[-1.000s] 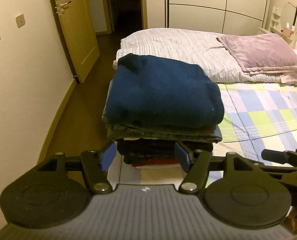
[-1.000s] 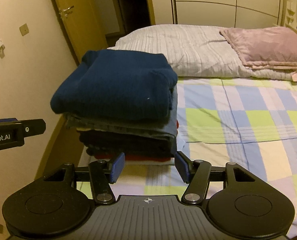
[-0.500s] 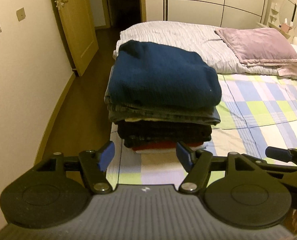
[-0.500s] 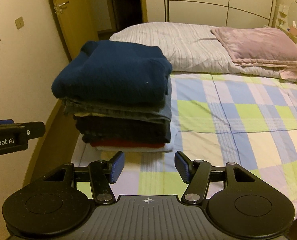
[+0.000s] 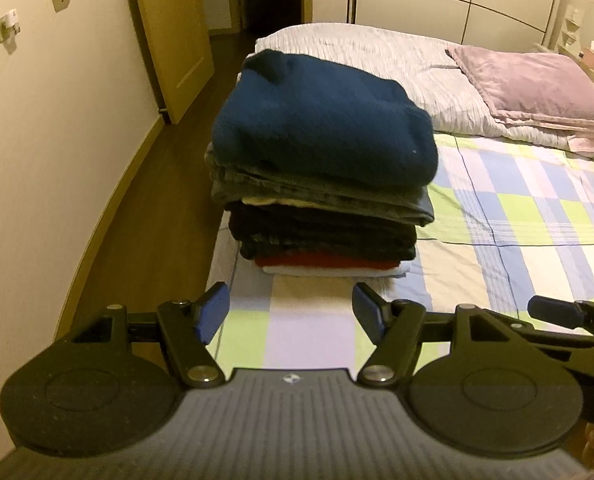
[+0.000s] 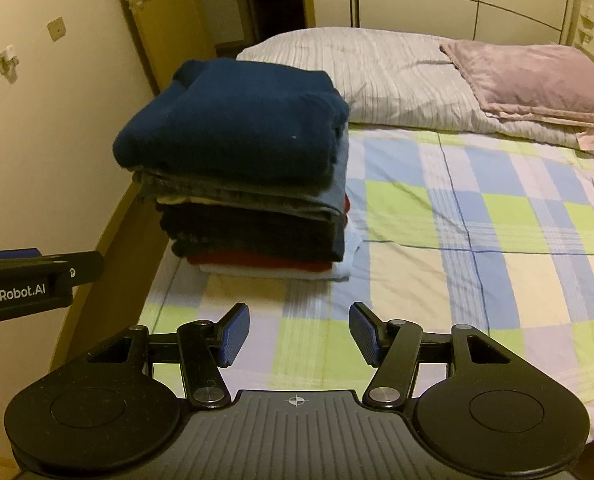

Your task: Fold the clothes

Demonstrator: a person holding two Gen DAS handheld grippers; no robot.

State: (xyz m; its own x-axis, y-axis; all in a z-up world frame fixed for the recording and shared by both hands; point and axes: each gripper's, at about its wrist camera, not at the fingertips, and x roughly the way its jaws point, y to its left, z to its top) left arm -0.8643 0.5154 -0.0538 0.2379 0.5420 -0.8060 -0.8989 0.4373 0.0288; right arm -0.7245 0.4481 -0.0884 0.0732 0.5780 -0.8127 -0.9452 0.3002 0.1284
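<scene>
A stack of folded clothes [image 5: 325, 216] sits on the left edge of the bed, with a dark blue sweater [image 5: 325, 128] on top, then grey, black, red and white layers. It also shows in the right wrist view [image 6: 253, 216], with the sweater [image 6: 233, 136] on top. My left gripper [image 5: 291, 312] is open and empty, a short way in front of the stack. My right gripper [image 6: 299, 334] is open and empty, in front of the stack and slightly to its right. The left gripper's side [image 6: 33, 280] shows at the left of the right wrist view.
The bed has a checked sheet [image 6: 477, 216], a striped grey duvet [image 5: 377, 52] and a mauve pillow [image 5: 537, 84] at the far end. A wall [image 5: 57, 140] and wooden floor [image 5: 157, 216] run along the bed's left side. A door [image 5: 173, 28] stands beyond.
Both grippers have drawn back from the stack, which now looks smaller and shows its bottom layers. Both stay open. The stack has not moved.
</scene>
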